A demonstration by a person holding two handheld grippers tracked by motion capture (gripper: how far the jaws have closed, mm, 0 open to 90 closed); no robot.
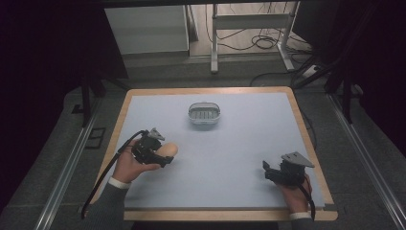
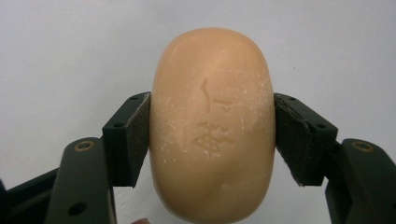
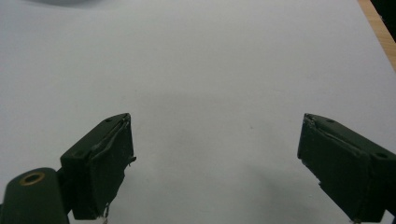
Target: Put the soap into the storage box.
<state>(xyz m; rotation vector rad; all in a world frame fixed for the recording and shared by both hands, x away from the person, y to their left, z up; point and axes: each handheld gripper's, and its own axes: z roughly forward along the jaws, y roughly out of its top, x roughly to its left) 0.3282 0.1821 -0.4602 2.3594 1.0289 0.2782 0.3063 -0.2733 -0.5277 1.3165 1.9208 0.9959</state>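
In the left gripper view the two black pads (image 2: 135, 140) press against the long sides of a tan bar of soap (image 2: 212, 126), one on each flank at about its middle, so the left gripper (image 2: 212, 140) is clamped on the bar with its stamped face turned up toward the camera. Whether the soap rests on the table or hangs just clear of it cannot be told from here. Seen from the high view, the left gripper (image 1: 165, 155) sits near the table's left edge with the soap (image 1: 170, 150) poking out beyond its jaws, well apart from the small grey soap dish (image 1: 205, 115) that stands toward the far middle of the pale blue table mat (image 1: 239, 143). The right gripper (image 1: 266, 168) rests near the front right corner, its jaws spread wide over bare mat with nothing between them, as the right gripper view confirms (image 3: 215, 158). The step in hand looks like the grasp of the soap, just secured. The next move probably calls for a lift and a carry forward and to the right, then a level lowering into the slatted dish, keeping a firm squeeze because the rounded bar could slip.
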